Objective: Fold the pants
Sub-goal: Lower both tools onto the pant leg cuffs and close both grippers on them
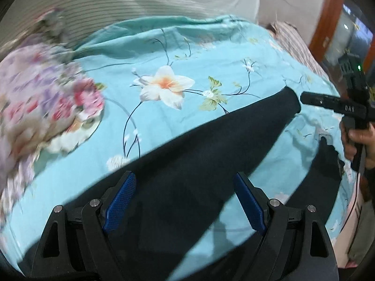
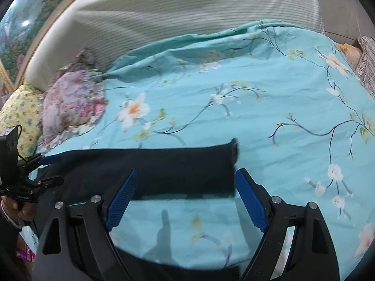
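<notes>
Dark navy pants point(image 1: 199, 154) lie flat on a turquoise floral bedsheet point(image 1: 187, 53). In the left wrist view one leg runs from my left gripper point(image 1: 185, 187) up to the right. My left gripper is open, its blue pads over the wide part of the pants. My right gripper point(image 1: 304, 98) shows there at the leg's end, beside the cuff. In the right wrist view the pant leg point(image 2: 152, 166) lies across the sheet point(image 2: 257, 93). My right gripper point(image 2: 185, 187) is open and hovers over the cuff end. The left gripper point(image 2: 46, 164) shows at the left by the waist.
A crumpled pink and purple floral cloth point(image 2: 72, 103) lies at the back left of the bed. A yellow patterned pillow point(image 2: 21, 112) sits beside it. A striped white headboard cushion point(image 2: 175, 14) runs along the back. A checked cloth point(image 2: 368, 68) lies at the right edge.
</notes>
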Available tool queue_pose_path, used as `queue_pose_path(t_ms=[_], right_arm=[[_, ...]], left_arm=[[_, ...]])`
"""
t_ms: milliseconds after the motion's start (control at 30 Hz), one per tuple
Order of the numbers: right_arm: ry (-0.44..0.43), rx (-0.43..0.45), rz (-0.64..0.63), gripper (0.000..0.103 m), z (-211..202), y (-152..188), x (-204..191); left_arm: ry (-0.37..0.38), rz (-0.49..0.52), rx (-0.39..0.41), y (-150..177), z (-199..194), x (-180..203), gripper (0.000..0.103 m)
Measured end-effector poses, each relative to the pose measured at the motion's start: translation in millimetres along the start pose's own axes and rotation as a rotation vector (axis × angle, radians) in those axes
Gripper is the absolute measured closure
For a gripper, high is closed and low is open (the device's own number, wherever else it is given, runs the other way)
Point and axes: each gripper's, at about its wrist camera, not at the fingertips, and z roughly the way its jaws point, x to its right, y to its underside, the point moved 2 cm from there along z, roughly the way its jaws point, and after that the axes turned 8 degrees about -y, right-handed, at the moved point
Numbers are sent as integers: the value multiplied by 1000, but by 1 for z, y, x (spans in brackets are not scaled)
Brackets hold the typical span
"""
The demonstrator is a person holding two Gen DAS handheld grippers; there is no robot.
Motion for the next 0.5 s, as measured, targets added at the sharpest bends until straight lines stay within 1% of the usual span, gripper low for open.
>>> queue_pose_path(t_ms=[33,67,133,167,233,267,333,367,400,433,467,500], right_arm=[[1,-8,8,24,4,-3,5],[3,-17,17,26,7,-5,10],[4,-39,45,31,16,-10,22],[3,-49,57,32,20,-12,27],[0,-62,66,40,26,-14,32],[2,-67,69,41,28,-16,34],[-4,-78,73,52,34,-20,39],[-9,-82,76,54,35,-21,39],[-17,-87,80,60,37,-22,41],[-24,-94,83,68,40,-23,41],[-27,-100,80,72,41,-24,41],[-31,-107,73,81,42,-24,40]], left_arm=[[1,15,-8,-5,7,-1,17],[3,26,-18,-10,15,-3,17],[13,30,-34,-18,27,-6,17],[26,34,-41,-23,32,-7,17],[50,48,-55,-32,44,-9,17],[70,56,-68,-35,50,-9,17],[97,71,-96,-42,63,-8,17],[111,83,-112,-44,68,-6,17],[126,96,-134,-45,75,-5,19],[129,101,-154,-46,82,-3,20],[138,111,-169,-46,87,-2,23],[160,120,-190,-45,92,0,31]])
